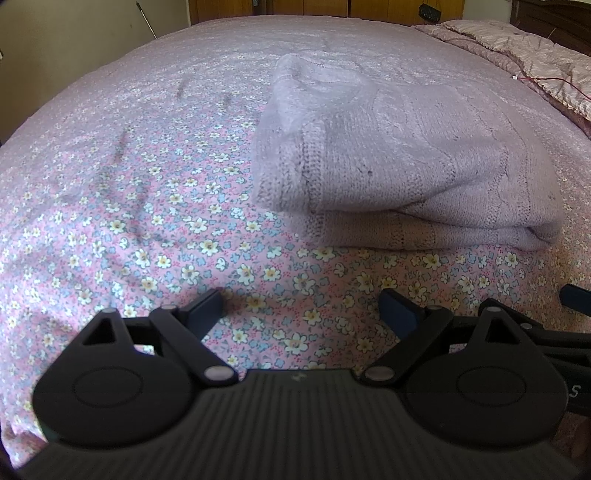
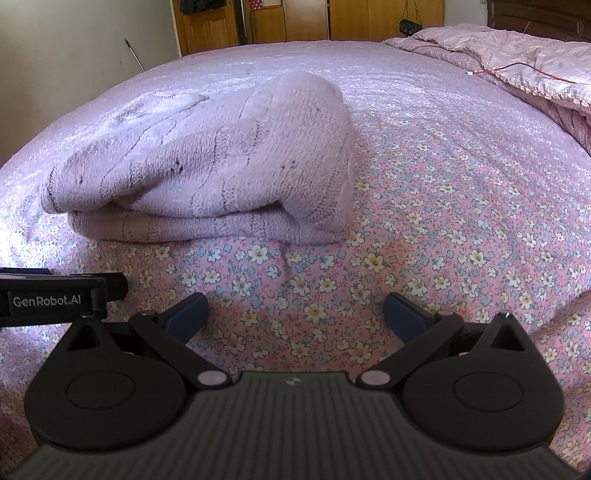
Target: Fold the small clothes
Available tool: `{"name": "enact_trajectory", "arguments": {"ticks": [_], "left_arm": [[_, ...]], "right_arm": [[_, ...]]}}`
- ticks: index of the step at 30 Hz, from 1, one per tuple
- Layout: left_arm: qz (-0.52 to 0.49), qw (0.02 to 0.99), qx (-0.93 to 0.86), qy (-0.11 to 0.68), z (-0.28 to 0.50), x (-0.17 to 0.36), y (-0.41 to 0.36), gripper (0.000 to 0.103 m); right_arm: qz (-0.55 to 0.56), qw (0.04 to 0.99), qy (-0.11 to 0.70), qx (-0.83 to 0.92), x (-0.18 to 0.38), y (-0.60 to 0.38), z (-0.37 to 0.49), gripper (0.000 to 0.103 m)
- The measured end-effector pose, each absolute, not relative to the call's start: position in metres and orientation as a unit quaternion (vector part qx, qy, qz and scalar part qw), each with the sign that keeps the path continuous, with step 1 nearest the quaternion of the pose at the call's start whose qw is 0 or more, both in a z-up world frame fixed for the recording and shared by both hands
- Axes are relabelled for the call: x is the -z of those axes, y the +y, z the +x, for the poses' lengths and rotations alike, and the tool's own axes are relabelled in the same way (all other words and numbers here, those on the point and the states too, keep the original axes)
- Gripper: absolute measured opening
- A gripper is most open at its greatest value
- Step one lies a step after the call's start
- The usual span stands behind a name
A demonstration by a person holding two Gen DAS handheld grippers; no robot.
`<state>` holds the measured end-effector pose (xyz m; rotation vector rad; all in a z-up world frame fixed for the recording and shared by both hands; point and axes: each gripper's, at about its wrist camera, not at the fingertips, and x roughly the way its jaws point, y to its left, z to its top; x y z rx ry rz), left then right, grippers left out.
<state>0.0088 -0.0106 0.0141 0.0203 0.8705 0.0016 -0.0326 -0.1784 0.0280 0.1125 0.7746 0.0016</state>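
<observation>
A lilac knitted sweater (image 1: pixel 402 162) lies folded into a thick bundle on the flowered bedsheet (image 1: pixel 155 236), with at least two layers showing along its near edge and a ribbed hem turned up on the top layer. Seen from the left wrist, it sits ahead of the left gripper (image 1: pixel 301 308) and off to its right, apart from the fingertips with a strip of bare sheet between. Seen from the right wrist, the same sweater (image 2: pixel 207 162) lies ahead of the right gripper (image 2: pixel 295 314) and to its left, again clear of the pads. Both grippers are held low over the bed, pointing forward along the sheet, side by side and near each other: the edge of the right gripper shows just at the right border of the left wrist view, and the left gripper's body, marked with a maker's name, shows at the left border of the right wrist view. The left gripper's jaws stand wide apart with nothing between them but flowered sheet; its blue pads (image 1: pixel 205 308) touch no cloth. The right gripper's jaws are likewise spread wide and hold nothing. Farther out beyond the sweater, a pink quilt (image 2: pixel 517 62) is bunched at the far right of the bed, with a thin red cable (image 2: pixel 517 66) lying across it, and wooden cupboards (image 2: pixel 295 18) stand against the back wall.
</observation>
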Motion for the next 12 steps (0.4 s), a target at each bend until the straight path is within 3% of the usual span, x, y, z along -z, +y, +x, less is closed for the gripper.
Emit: {"name": "enact_trajectory", "arguments": {"ticks": [12], "left_arm": [[0.007,0.907,-0.001,0.422,0.0078,-0.0155,-0.0123,0.094]], "right_arm": [[0.051,0.925,0.378,0.0,-0.028,-0.178,-0.0331,0.103]]}}
